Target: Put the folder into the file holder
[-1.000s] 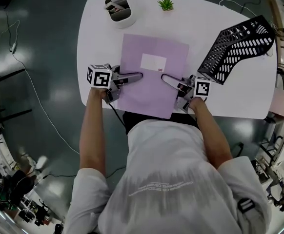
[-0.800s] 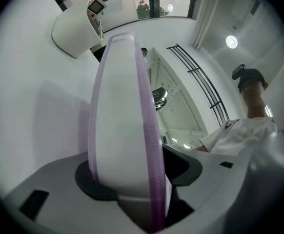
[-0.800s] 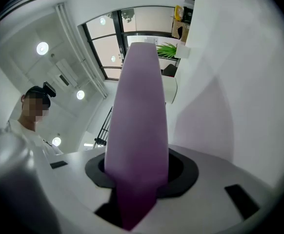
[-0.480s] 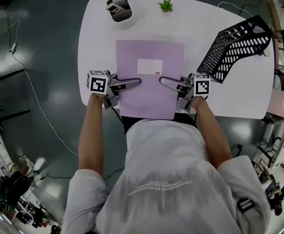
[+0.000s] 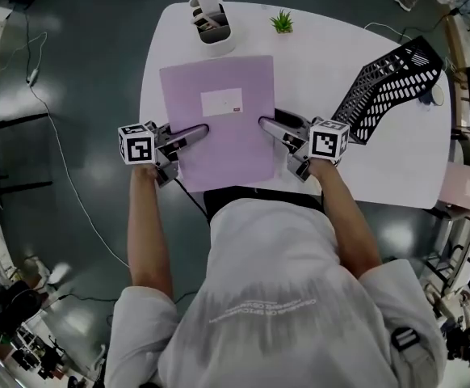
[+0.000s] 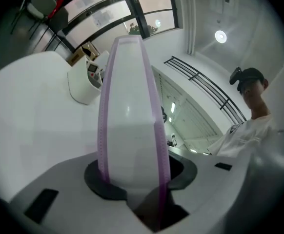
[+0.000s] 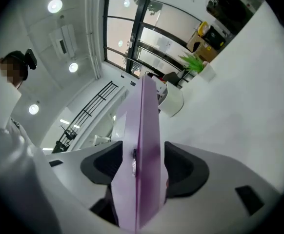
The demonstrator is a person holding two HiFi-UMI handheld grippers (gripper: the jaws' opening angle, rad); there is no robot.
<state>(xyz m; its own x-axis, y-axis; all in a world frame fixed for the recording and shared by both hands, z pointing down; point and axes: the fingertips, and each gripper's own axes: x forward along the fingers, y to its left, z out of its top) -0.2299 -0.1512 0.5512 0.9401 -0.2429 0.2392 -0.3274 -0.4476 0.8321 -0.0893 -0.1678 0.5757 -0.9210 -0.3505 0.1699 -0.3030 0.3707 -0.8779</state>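
- Left gripper (image 5: 191, 134): clamped on the left edge of the folder (image 5: 216, 120). In the left gripper view the wide spine fills the gap and both pads bear on it. The jaws have just been closing, so treat this as your firm hold.
- Folder: purple, label side up, carried flat between your two grippers over the near left part of the table (image 5: 324, 51). It looks raised off the surface. Its far edge is near the pen cup (image 5: 212, 24); the small plant (image 5: 282, 23) stands further right. Keep clear of both as you swing.
- Right gripper (image 5: 269, 124): on the folder's right edge. In the right gripper view the thin edge stands between the pads and seems to touch both. The jaws have just been opening, so this hold looks the lighter one. Firm it up before you travel, or the covers may splay.
- File holder (image 5: 390, 75): black mesh, at the table's right side, well apart from the folder and empty as far as can be seen. The step in hand is the carry.
- Advice: move both hands together to the right. Turn the folder upright before the mesh, line one edge with a slot, and lower it without pushing the holder.
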